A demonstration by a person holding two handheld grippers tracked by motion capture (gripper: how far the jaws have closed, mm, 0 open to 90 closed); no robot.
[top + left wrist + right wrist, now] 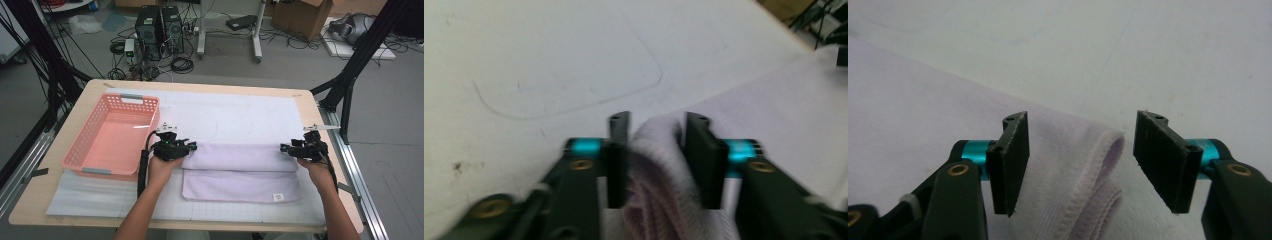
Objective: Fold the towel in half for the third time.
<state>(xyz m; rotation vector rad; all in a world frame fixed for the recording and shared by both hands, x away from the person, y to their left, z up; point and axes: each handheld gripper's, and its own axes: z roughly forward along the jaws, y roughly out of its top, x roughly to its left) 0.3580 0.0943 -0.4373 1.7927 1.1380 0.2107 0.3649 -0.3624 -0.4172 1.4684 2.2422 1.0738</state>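
Fingers [1010, 165] of right gripper [1080, 165] spread wide, towel [240, 170] corner lying loose between them, no pad contact. Fingers [618, 160] of left gripper [656, 160] narrower, a bunched ridge of towel between them; near pad looks against the cloth, far pad shows a slim gap, so reads as let go or nearly so.

Towel lilac, mid-bench on the white mat [240, 112], folded lengthwise: upper layer doubled toward the near side, lower layer showing along the front with a small label [278, 197] near its right corner. Left gripper [172, 147] at towel's left end, right gripper [305, 149] at its right end. Pink basket [112, 137] on the bench, just left of the left gripper.

Judged step: release after laying a fold. Next move likely calls for backing both grippers clear without dragging cloth, then re-gripping for a further fold or transfer to basket. Risk: left fingers snagging the bunched ridge on retreat.
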